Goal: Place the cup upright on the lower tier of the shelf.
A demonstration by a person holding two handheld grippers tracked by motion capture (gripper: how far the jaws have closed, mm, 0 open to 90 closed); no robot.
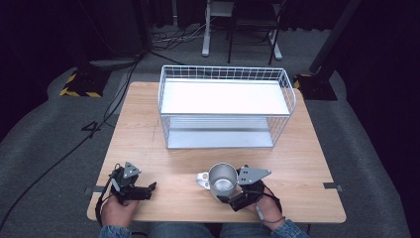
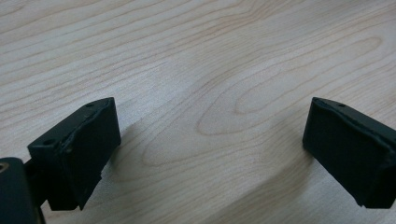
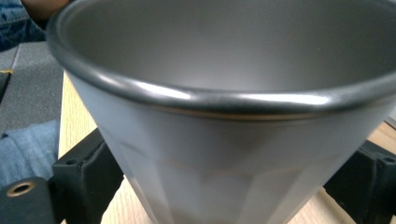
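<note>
Grey metal mug [image 1: 222, 181] with white handle stands upright near the wooden table's [image 1: 148, 148] front edge, between my right claw's [image 1: 229, 197] jaws, which grip its lower body. My left claw [image 1: 148, 189] rests released, well apart.

My sleeves [image 1: 115, 231] are blue denim; each black gripper, left [image 1: 148, 189] and right [image 1: 224, 199], carries a grey three-cornered plate [image 1: 254, 175] with dark screws.

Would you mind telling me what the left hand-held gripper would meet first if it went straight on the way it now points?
Probably the white mug. The left hand-held gripper points to the right across the bare wooden table, its jaws open and holding nothing, and the mug's handle faces it. Depth is hard to judge, so it might pass just in front.
</note>
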